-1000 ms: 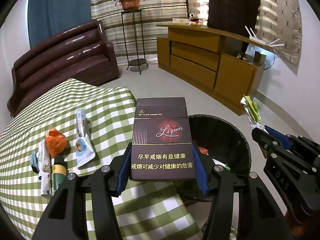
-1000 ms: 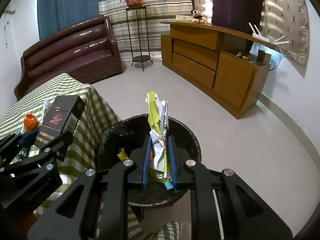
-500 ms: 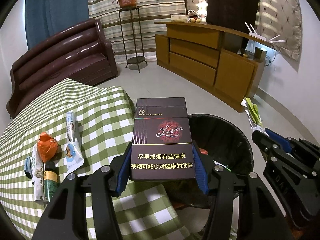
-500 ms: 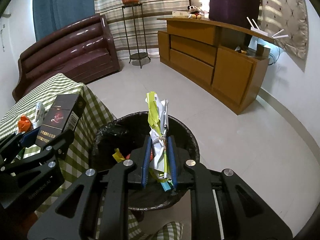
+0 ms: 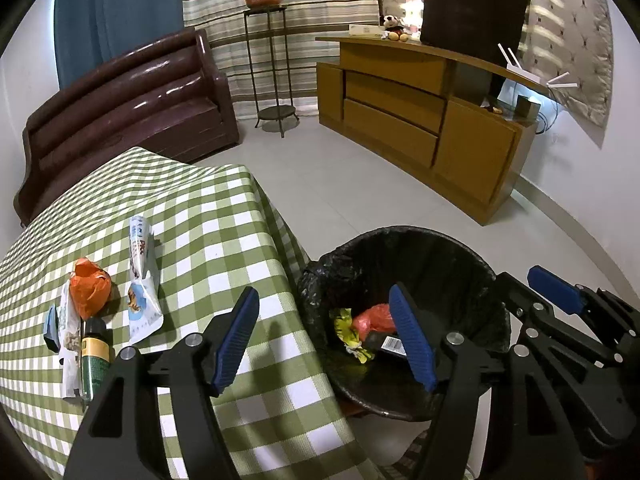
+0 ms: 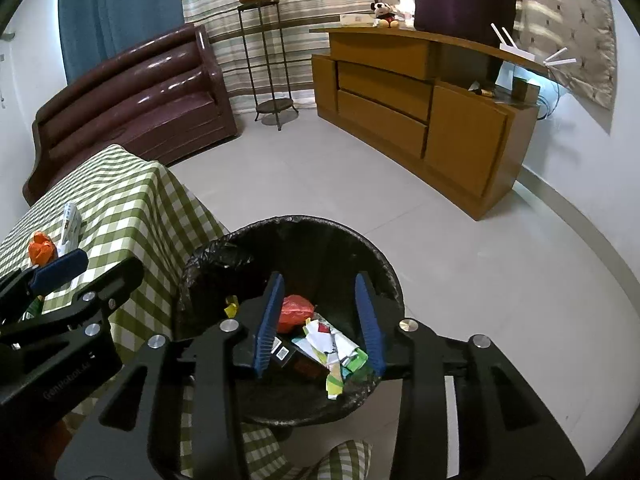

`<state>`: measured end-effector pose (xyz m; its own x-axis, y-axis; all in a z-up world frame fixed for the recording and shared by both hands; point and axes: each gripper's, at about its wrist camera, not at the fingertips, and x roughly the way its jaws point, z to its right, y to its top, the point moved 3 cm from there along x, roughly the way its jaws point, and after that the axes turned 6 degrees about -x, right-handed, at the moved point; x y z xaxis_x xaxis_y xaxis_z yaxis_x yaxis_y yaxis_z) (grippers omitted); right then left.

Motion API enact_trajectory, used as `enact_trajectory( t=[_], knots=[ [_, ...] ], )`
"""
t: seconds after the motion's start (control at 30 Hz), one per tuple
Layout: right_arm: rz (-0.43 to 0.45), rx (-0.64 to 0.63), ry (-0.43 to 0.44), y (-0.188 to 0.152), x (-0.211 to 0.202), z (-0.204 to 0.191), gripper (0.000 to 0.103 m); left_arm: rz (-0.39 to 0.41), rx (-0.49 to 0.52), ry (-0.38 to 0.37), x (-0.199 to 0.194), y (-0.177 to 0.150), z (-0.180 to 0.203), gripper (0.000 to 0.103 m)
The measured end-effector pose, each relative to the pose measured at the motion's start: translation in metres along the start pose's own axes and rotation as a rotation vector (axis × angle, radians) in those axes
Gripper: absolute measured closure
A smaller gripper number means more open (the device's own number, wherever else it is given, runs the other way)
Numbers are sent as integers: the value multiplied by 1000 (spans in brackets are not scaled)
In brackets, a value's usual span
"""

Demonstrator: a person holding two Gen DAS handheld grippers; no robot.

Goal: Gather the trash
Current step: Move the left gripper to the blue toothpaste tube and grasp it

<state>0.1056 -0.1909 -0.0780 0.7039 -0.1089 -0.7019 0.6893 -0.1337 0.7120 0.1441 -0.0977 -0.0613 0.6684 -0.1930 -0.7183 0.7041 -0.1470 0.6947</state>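
Observation:
My left gripper (image 5: 324, 340) is open and empty above the table edge and the black bin (image 5: 416, 240). My right gripper (image 6: 320, 320) is open and empty over the bin (image 6: 360, 248). Inside the bin lie a dark cigarette box (image 6: 286, 354), crumpled white and green paper (image 6: 332, 346) and an orange wrapper (image 6: 295, 309). On the green checked tablecloth (image 5: 224, 224) lie an orange wrapper (image 5: 86, 286), a white and blue pouch (image 5: 142, 280), a small green bottle (image 5: 94, 354) and a white wrapper (image 5: 69, 340).
A brown leather sofa (image 5: 132, 92) stands behind the table. A wooden sideboard (image 5: 420, 120) runs along the right wall, with a router (image 5: 516, 76) on it. A metal plant stand (image 5: 272, 72) is by the curtains. Pale tiled floor (image 6: 360, 184) lies beyond the bin.
Both grippers have opened. The cigarette box has left my left gripper and the crumpled paper has left my right gripper; both now lie in the bin.

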Motion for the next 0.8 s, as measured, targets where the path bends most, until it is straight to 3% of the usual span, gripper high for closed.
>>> enact_trajectory(
  t=[0.4,0.8],
  knots=[
    [30,-27,38,2,-12,-18,43,16,-31,29,-28,-6,-27,34],
    [46,-90,110,1,-26,-71,35,29,-139,143,-62,-19,-107,33]
  ],
)
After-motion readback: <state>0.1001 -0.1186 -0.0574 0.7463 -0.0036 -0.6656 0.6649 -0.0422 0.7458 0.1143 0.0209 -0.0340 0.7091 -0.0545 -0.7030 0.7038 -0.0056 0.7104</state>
